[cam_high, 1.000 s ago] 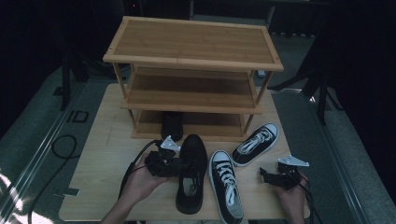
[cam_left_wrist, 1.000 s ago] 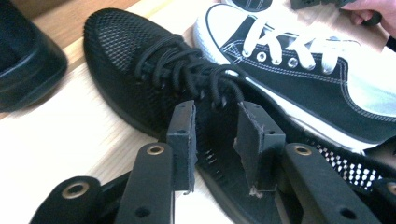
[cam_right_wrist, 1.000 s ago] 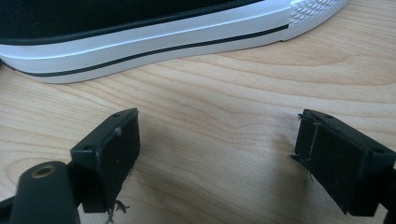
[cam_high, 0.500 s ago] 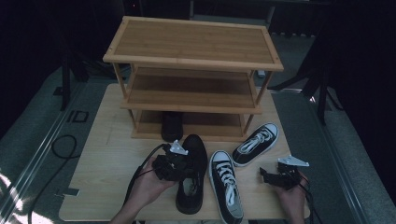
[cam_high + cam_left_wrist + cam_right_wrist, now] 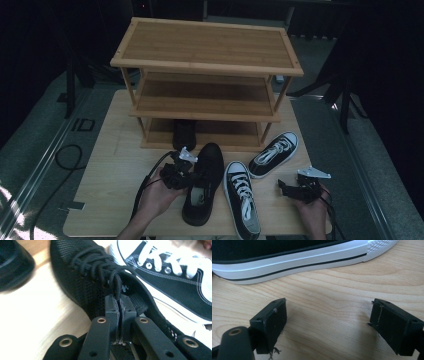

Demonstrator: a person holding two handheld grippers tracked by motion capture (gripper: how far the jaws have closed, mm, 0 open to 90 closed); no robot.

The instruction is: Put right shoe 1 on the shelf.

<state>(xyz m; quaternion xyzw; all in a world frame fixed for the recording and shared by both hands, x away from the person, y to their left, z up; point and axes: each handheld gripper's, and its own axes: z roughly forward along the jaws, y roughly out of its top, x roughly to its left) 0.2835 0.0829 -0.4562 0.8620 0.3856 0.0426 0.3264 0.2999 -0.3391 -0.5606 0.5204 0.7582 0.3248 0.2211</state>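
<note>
A black mesh lace-up shoe (image 5: 205, 190) (image 5: 82, 277) lies on the wooden table (image 5: 110, 170), toe toward the rack. My left gripper (image 5: 189, 175) (image 5: 120, 308) has just been closing, and its pads now pinch the shoe's collar by the laces. A black-and-white canvas sneaker (image 5: 243, 197) (image 5: 175, 282) lies just right of the shoe, and a second sneaker (image 5: 275, 154) sits farther right. My right gripper (image 5: 286, 189) (image 5: 327, 322) rests open near the table's front right. There is bare wood between its pads, and a sneaker's white sole (image 5: 287, 262) lies ahead of it.
A three-tier bamboo shoe rack (image 5: 205, 45) stands at the back of the table. Another black shoe (image 5: 184, 134) (image 5: 12, 262) sits on the rack's bottom shelf. Cables trail off the table's front left. Dark floor surrounds the table.
My left gripper has slid right onto the black shoe's collar and its jaws have gone from apart to pinched. The right gripper has not moved.
</note>
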